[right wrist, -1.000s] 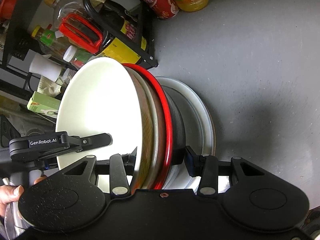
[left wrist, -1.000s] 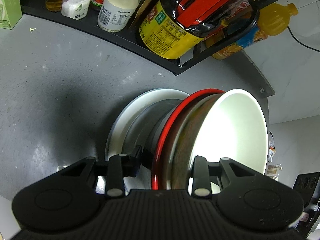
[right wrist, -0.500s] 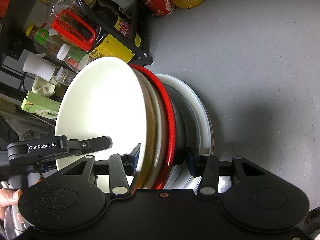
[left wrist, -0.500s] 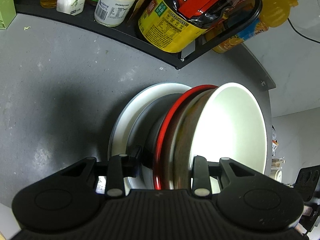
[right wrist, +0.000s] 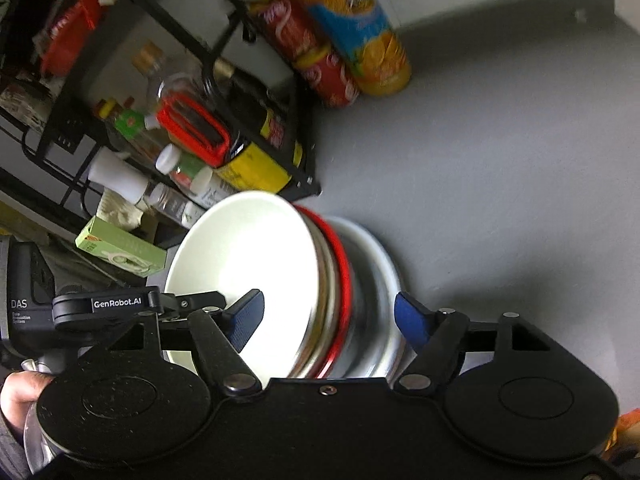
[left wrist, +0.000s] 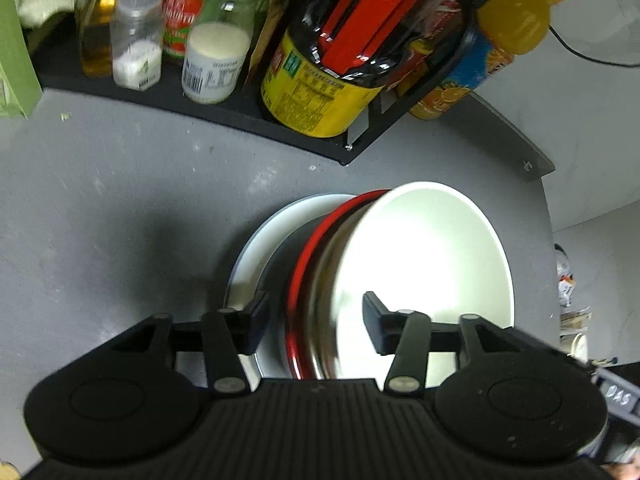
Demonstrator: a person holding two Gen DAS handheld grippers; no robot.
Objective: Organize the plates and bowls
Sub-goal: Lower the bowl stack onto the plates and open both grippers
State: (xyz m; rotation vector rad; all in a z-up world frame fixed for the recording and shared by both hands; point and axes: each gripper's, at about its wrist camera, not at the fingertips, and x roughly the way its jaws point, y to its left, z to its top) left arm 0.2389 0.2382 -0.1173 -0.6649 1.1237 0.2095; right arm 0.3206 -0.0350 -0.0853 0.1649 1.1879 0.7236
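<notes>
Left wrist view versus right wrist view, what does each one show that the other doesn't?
Only the left wrist view shows the shaker jar of white powder and the black cable on the wall. Only the right wrist view shows the red drink cans, the left gripper from outside, and the person's hand. Both show the stack of dishes with the white bowl on top, the orange juice bottle and the black rack.

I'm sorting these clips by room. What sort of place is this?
Most likely a home kitchen counter. A black rack holds condiment bottles and jars, soft-drink bottles stand on the grey counter, and a stack of bowls and plates sits between both open grippers.
</notes>
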